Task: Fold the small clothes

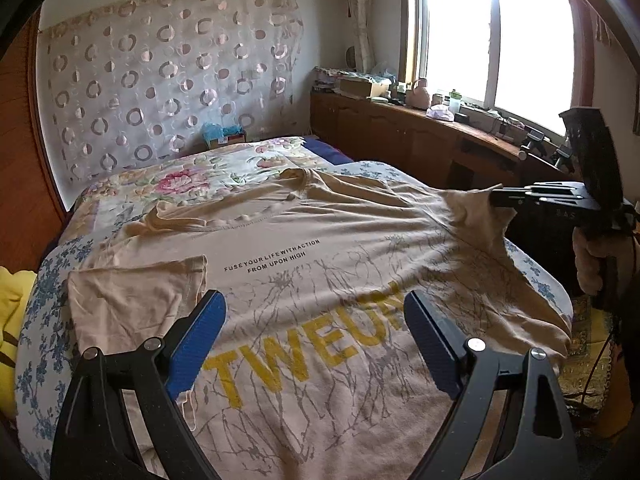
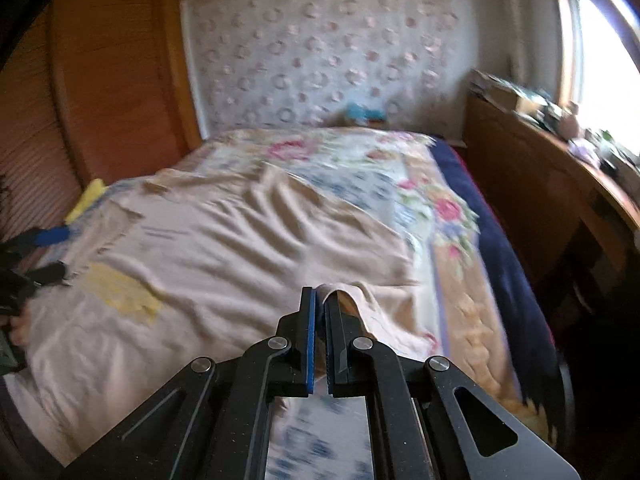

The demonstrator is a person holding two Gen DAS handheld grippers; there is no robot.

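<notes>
Blue-padded fingers [image 1: 198, 340] of the left gripper [image 1: 316, 344] fill the foreground of the left wrist view, spread wide apart with nothing between them, hovering above the lower front of the beige T-shirt [image 1: 320, 264]. This garment lies spread face up on the floral bedspread [image 1: 224, 168], its yellow lettering just beyond the fingertips and a line of small black text nearer the collar. One sleeve on the left side lies folded in over the body. At the right edge of the shirt, the right gripper [image 1: 494, 196] is clamped on the other sleeve, lifting the fabric off the bed so that it rises to a peak at the jaws. The right wrist view, blurred, confirms this: the right gripper [image 2: 320, 292] has its jaws pressed nearly together with a fold of beige cloth pinched between the pads. A wooden cabinet [image 1: 400, 136] runs under the window [image 1: 496, 36], with a yellow cloth [image 1: 14, 304] at the bed's left edge.
</notes>
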